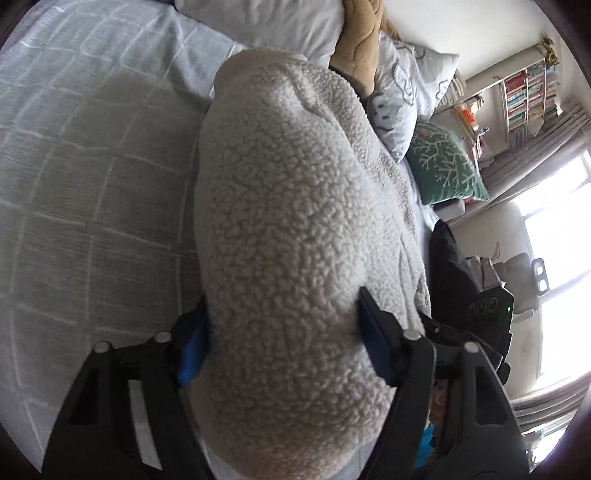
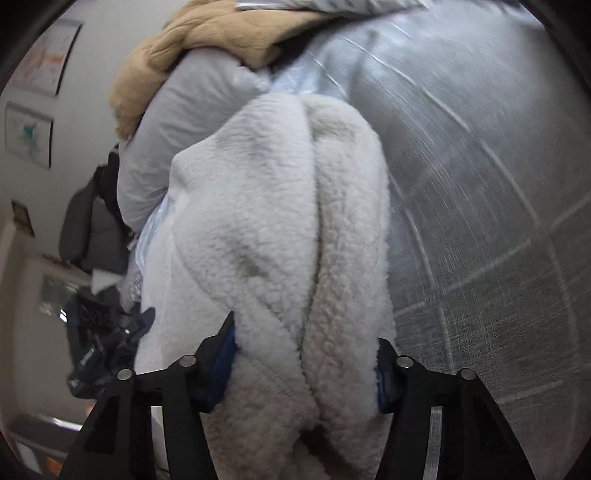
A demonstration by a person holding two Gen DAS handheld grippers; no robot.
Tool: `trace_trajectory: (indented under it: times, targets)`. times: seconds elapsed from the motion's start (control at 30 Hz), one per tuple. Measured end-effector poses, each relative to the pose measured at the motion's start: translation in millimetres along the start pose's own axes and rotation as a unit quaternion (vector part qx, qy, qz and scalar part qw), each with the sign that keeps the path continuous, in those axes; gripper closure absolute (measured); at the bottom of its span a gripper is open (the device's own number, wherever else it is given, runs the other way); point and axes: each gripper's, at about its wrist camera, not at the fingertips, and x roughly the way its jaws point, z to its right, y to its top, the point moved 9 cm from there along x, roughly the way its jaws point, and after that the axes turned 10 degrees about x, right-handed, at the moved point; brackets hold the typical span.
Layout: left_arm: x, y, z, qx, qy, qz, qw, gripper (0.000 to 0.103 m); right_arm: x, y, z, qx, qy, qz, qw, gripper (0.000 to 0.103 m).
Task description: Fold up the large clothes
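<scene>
A thick cream fleece garment (image 1: 295, 229) lies bunched on a bed, on top of a pale grey bedspread (image 1: 92, 184) marked with a thin white grid. Both views look along a gripper down onto this garment.

The left gripper (image 1: 284, 339) has its two black fingers with blue pads on either side of a fat roll of the fleece, and the pads press into the pile, pinching it. The right gripper (image 2: 306, 354) does the same on another part of the garment, where two folded layers of fleece (image 2: 295, 229) meet in a long crease running away from the gripper; its pads squeeze both layers together.

Beyond the garment, toward the head of the bed, sit a white pillow (image 1: 280, 22), a tan blanket (image 1: 358, 48) (also seen heaped above the fleece in the right view), a printed grey cushion (image 1: 406, 96) and a green cushion with a white branch pattern (image 1: 447, 166). Past the cushions, bookshelves (image 1: 524, 92) stand against the wall beside a bright window (image 1: 561, 236).
</scene>
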Motion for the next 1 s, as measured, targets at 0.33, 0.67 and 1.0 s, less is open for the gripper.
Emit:
trace_trajectory:
  times: [0.33, 0.67, 1.0]
  targets:
    - [-66, -25, -48, 0.017, 0.099, 0.011, 0.9949, 0.028, 16, -57, -75, -0.077, -0.042, -0.052, 0.995, 0.039]
    - [-114, -38, -19, 0.1, 0.202, 0.036, 0.9735, 0.02, -6, -68, -70, -0.128, -0.165, 0.016, 0.978, 0.023]
    - [-145, -113, 0, 0.095, 0.286, -0.002, 0.9536, 0.017, -68, -137, -110, -0.21, -0.249, 0.109, 0.939, 0.021]
